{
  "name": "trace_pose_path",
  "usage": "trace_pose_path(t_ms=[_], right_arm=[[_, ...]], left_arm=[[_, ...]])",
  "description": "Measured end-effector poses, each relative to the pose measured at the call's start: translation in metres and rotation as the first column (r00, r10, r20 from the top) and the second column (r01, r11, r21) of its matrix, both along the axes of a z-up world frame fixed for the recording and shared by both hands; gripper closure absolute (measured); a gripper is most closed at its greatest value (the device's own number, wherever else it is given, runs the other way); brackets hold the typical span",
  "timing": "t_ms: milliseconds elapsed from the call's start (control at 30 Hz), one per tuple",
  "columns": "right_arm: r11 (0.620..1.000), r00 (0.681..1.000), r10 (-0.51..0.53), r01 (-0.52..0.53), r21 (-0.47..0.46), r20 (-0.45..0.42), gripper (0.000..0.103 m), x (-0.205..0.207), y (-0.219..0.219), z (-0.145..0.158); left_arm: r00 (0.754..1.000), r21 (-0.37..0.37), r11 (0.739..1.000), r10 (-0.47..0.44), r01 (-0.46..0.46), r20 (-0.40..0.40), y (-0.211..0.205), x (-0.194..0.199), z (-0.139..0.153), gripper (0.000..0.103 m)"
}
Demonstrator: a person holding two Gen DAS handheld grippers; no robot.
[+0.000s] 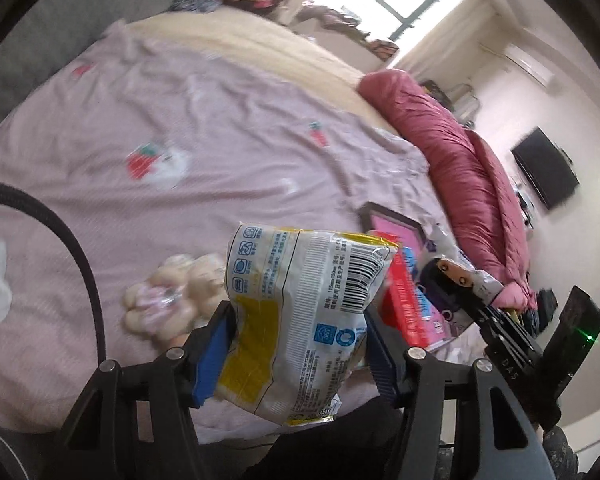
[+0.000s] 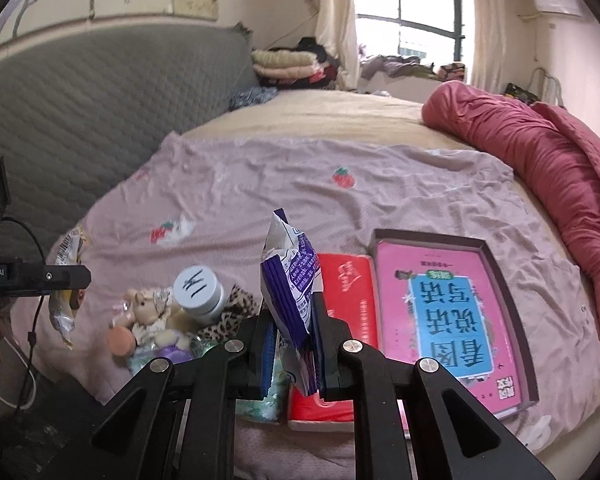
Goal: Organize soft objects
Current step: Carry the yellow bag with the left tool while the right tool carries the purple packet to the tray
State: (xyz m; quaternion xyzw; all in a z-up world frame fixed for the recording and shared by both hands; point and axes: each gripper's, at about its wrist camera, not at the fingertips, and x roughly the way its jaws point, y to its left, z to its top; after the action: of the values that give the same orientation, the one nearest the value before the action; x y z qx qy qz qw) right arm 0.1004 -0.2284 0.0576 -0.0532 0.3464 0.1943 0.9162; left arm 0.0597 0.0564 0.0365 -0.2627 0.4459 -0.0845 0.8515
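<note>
writing: white jar lid (image 2: 198, 285) hand-marked in black strokes; pink book (image 2: 448, 312) with large Chinese characters on a blue panel; "Robot.AI" on left gripper body | left gripper (image 1: 296, 334): clamped on yellow-white snack packet (image 1: 300, 304) with barcode, above pink sheet (image 1: 220, 132) | right gripper (image 2: 294, 334): clenched on purple-white packet (image 2: 294, 276), above red tissue pack (image 2: 350, 284)

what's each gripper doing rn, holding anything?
Left gripper: jaws closed on the yellow-and-white packet, lifted clear of the bed.
Right gripper: jaws shut on the purple-and-white packet, also lifted.
</note>
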Motion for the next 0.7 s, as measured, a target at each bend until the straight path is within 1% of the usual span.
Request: trace_pose_path(t_ms=[133, 233, 333, 433, 600, 700], right_arm=[[0.998, 0.998, -0.054, 0.053, 0.017, 0.025, 0.087, -0.001, -0.024, 0.012], [0.994, 0.993, -0.106, 0.106, 0.016, 0.043, 0.087, -0.001, -0.047, 0.019], [0.988, 0.988, -0.150, 0.148, 0.039, 0.047, 0.087, -0.002, -0.073, 0.025], [0.980, 0.979, -0.196, 0.193, 0.047, 0.056, 0.087, -0.003, -0.098, 0.028], [0.963, 0.961, -0.268, 0.264, 0.058, 0.063, 0.087, -0.002, -0.139, 0.028], [0.953, 0.951, -0.302, 0.299, 0.054, 0.062, 0.087, -0.001, -0.156, 0.024]], left_arm=[[0.997, 0.018, 0.997, -0.071, 0.071, 0.025, -0.035, 0.015, 0.020, 0.041], [0.989, 0.036, 0.990, -0.139, 0.138, 0.042, -0.068, 0.028, 0.034, 0.041], [0.980, 0.040, 0.981, -0.190, 0.188, 0.055, -0.097, 0.037, 0.044, 0.041], [0.965, 0.064, 0.967, -0.252, 0.248, 0.067, -0.136, 0.048, 0.054, 0.041], [0.942, 0.100, 0.940, -0.333, 0.327, 0.050, -0.190, 0.065, 0.056, 0.041], [0.925, 0.135, 0.919, -0.379, 0.371, 0.037, -0.223, 0.073, 0.053, 0.041]])
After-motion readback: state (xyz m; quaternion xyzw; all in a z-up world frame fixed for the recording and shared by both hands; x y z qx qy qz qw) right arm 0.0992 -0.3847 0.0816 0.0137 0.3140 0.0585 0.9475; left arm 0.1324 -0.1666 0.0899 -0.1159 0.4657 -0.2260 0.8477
